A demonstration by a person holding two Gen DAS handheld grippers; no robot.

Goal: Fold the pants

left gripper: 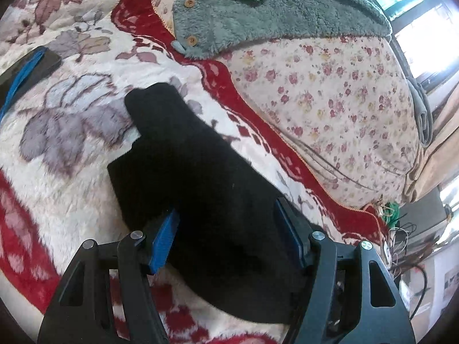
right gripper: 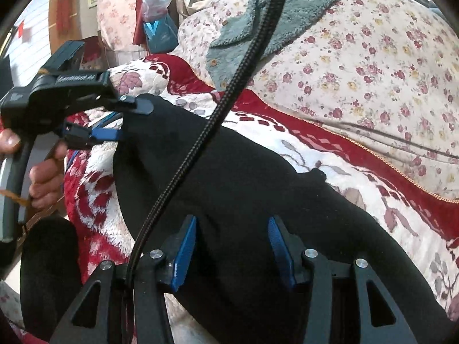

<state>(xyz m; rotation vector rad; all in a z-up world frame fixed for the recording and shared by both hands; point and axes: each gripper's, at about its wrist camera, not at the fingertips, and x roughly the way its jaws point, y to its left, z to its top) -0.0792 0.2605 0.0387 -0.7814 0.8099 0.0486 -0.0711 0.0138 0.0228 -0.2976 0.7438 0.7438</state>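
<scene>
The black pants lie on a red and white flowered blanket on a bed. In the left wrist view my left gripper is open, its blue pads on either side of the black cloth. In the right wrist view my right gripper is open over the pants, pads apart and astride the cloth. The left gripper also shows in the right wrist view at the far left end of the pants, held by a hand; its jaws stand apart around the cloth's edge.
A grey-green fleece garment with wooden buttons lies on a flowered quilt behind the pants. A braided black cable hangs across the right wrist view. Cords and clutter sit past the bed's right edge.
</scene>
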